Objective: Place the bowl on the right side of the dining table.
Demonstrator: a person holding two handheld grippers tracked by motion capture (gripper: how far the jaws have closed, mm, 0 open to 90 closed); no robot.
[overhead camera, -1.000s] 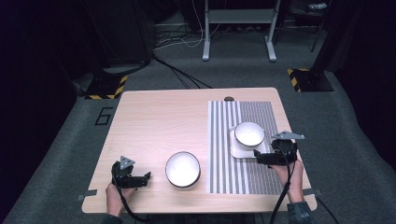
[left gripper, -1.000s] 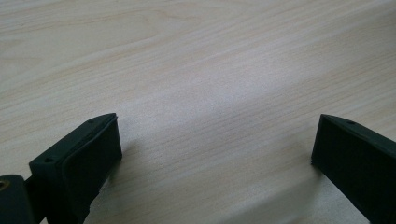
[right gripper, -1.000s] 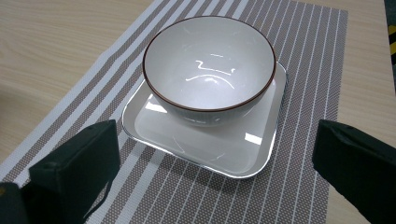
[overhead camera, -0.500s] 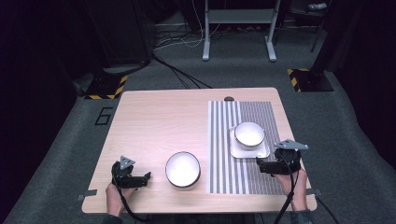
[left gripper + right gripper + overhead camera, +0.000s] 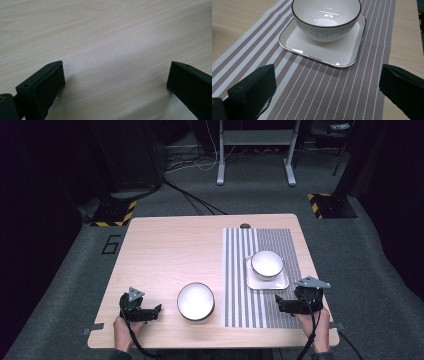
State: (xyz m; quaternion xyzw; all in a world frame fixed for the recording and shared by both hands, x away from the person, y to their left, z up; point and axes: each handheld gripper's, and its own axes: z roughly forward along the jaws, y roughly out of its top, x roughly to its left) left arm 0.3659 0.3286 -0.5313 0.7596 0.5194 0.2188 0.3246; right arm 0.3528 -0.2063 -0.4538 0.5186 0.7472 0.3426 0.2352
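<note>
A white bowl with a dark rim sits on bare wood near the table's front. A second white bowl stands on a square white plate, which lies on the striped placemat. My left gripper rests left of the lone bowl, open, with only wood between its jaws. My right gripper sits low over the mat's front right part, short of the plate. It is open and holds nothing.
A small dark round object lies at the table's far edge. The wooden top between the lone bowl and the far edge is bare. Cables, a metal stand and hazard-taped bases are on the floor beyond.
My right gripper has drawn back from the plate towards the table's front edge. The left gripper and both bowls have stayed put.
</note>
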